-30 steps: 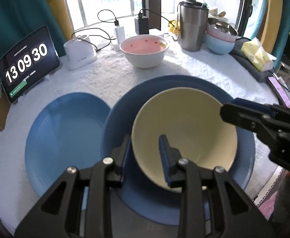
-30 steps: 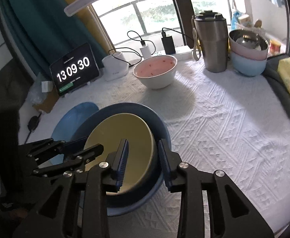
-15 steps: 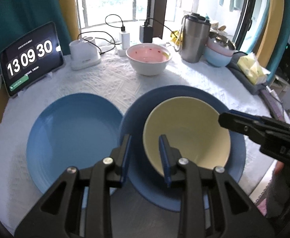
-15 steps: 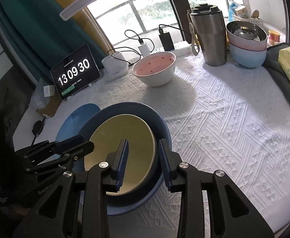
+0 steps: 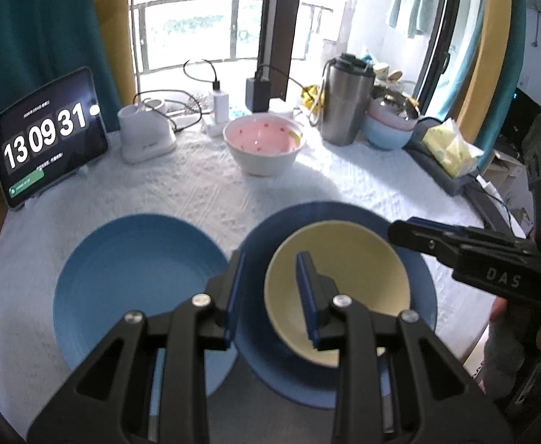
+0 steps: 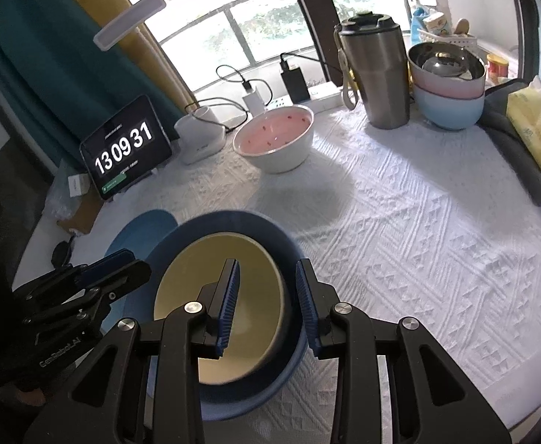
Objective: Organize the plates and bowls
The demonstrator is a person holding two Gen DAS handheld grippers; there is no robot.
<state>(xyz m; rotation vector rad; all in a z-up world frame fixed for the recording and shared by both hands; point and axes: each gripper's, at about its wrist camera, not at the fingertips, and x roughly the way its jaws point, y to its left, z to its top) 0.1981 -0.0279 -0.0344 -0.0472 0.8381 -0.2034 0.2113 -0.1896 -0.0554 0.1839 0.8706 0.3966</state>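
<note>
A yellow bowl (image 5: 344, 270) sits inside a dark blue plate (image 5: 266, 229). My left gripper (image 5: 268, 292) is shut on their left rims, one finger outside the plate and one inside the bowl. My right gripper (image 6: 266, 288) is shut on the opposite rims of the yellow bowl (image 6: 189, 288) and dark blue plate (image 6: 233, 222) in the same way. The pair hangs a little above the white cloth, overlapping the edge of a light blue plate (image 5: 133, 277) that lies flat to the left. A pink-lined white bowl (image 5: 263, 144) stands farther back.
At the back stand a steel tumbler (image 5: 348, 100), a stack of pink and blue bowls (image 5: 388, 125), a tablet clock (image 5: 44, 137), a white charger base (image 5: 144, 137) with cables, and a tissue pack (image 5: 451, 144) at the right edge.
Both grippers have kept their hold while the plate and bowl rose slightly. The left wrist view has pulled back and tilted up, showing more of the light blue plate and the window.
</note>
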